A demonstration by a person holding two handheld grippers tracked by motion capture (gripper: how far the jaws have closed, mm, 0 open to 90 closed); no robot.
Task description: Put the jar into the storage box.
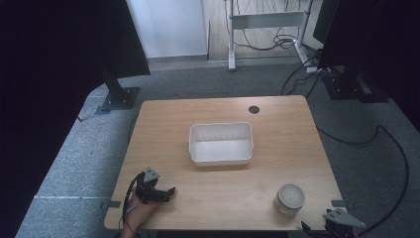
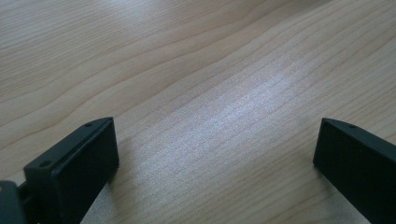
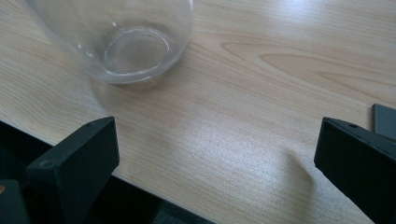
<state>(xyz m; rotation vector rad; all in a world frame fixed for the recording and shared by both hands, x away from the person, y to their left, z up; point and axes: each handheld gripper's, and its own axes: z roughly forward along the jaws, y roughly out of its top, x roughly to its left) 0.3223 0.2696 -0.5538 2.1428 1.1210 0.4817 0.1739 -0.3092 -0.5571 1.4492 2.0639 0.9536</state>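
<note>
Grey carpet surrounds a light wooden counter (image 1: 277, 124) with rounded corners, and dark panels on black stands close in on both sides; cables run across the floor behind it, near a white metal frame. Near the counter's far edge sits a small round black cable hole (image 1: 254, 109).

At the middle of the counter stands a white rectangular plastic tub (image 1: 221, 144), open at the top, with nothing visible inside. Well apart from it, toward the near right corner, stands a clear round glass jar (image 1: 289, 199); in the right gripper view its transparent base (image 3: 135, 51) rests on the wood in the upper left.

The left hand-held gripper (image 1: 166, 194) lies low over the near left corner of the counter, held by a hand (image 1: 141, 210) that comes in from the bottom edge. In the left gripper view its black jaws stand wide apart over bare wood grain, holding nothing.

The right hand-held gripper (image 1: 331, 228) sits at the near right corner, just beside the counter's edge and near the jar. In its own view the jaws are spread wide, empty, above the counter's front edge, the jar beyond the left jaw and not between them.
</note>
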